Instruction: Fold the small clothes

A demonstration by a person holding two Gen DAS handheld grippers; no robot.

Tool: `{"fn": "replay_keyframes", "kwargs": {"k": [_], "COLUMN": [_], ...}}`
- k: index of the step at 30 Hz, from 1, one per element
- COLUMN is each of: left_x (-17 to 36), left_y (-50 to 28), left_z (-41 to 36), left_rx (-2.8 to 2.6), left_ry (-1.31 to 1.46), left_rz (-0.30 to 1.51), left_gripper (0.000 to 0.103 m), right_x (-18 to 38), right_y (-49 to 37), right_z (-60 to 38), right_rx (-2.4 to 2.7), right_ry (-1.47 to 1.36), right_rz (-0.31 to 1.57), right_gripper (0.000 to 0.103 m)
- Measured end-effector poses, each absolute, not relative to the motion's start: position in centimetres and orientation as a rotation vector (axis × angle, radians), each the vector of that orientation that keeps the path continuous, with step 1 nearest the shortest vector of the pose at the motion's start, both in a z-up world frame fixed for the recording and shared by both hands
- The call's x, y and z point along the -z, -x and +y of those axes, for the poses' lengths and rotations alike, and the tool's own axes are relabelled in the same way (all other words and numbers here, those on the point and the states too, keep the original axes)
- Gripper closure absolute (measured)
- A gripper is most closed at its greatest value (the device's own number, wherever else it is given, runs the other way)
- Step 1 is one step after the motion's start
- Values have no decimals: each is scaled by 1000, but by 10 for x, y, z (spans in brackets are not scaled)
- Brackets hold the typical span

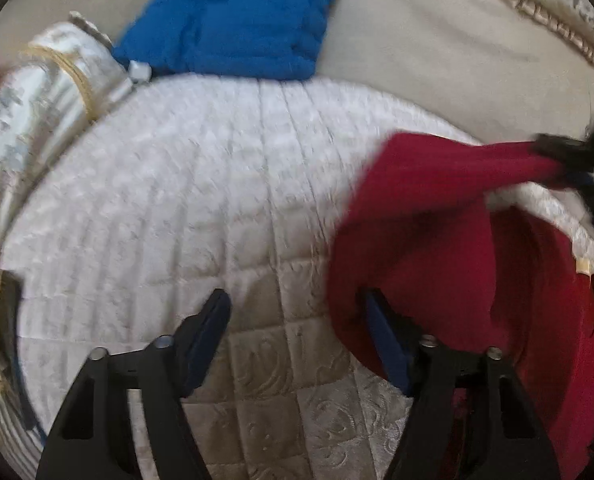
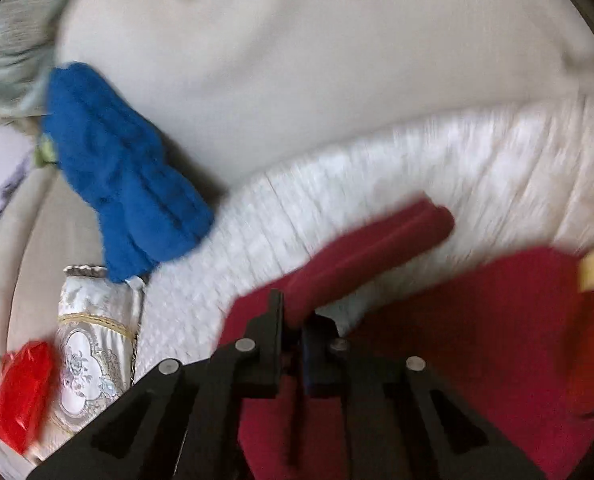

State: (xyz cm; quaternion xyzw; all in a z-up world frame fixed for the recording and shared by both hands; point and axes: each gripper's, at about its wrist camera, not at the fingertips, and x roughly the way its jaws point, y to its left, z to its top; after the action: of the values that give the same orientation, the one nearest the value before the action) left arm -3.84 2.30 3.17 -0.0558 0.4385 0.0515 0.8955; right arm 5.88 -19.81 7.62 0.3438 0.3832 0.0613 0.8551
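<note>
The red garment (image 1: 437, 224) lies at the right side of the white quilt (image 1: 185, 200), part of it raised off the surface. The right gripper (image 2: 293, 320) has its fingers closed tight on a fold of that cloth, which stretches away from the tips as a rolled or doubled strip; holding an edge up like this probably serves to carry it over for a fold. The left gripper (image 1: 297, 320) stands wide open, gripping nothing. Its right finger (image 1: 381, 340) sits at or just under the near edge of the red cloth, the left finger over bare quilt, so it looks placed to take a second hold, though whether it touches the fabric cannot be told through the blur. A blue garment (image 1: 237, 16) lies at the far edge of the quilt, well apart from the red one. The left view shows the open jaws and the right gripper pulling the cloth taut from the far right. Only the right view shows the pinch up close, plus a shiny red packet (image 2: 21, 392) beside a patterned bolster (image 2: 93, 344) at the left.
</note>
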Motion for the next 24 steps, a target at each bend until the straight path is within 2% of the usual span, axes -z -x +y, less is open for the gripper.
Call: {"fn": "replay_keyframes", "kwargs": {"k": [4, 8, 15, 16, 19, 21, 23, 24], "left_x": [-65, -73, -57, -55, -48, -41, -35, -33], "left_y": [66, 82, 77, 76, 74, 68, 62, 60], "left_z": [22, 25, 24, 21, 21, 25, 32, 34], "left_rx": [48, 103, 89, 81, 37, -15, -38, -38], "left_ry": [140, 145, 161, 146, 100, 92, 111, 123], "left_rz": [725, 673, 769, 781, 810, 852, 891, 905], "left_gripper": [59, 59, 59, 59, 59, 59, 59, 59], "right_x": [-131, -149, -83, -79, -81, -101, -119, -128], "right_y": [13, 86, 153, 156, 168, 170, 161, 151], "right_z": [-217, -244, -277, -281, -290, -284, -266, -253], "right_rx": [-97, 38, 213, 228, 235, 168, 69, 4], "right_ry": [-582, -483, -460, -464, -492, -500, -473, -453], "right_rz": [697, 673, 915, 937, 990, 966, 948, 938], "right_gripper": [96, 96, 95, 92, 70, 59, 40, 37]}}
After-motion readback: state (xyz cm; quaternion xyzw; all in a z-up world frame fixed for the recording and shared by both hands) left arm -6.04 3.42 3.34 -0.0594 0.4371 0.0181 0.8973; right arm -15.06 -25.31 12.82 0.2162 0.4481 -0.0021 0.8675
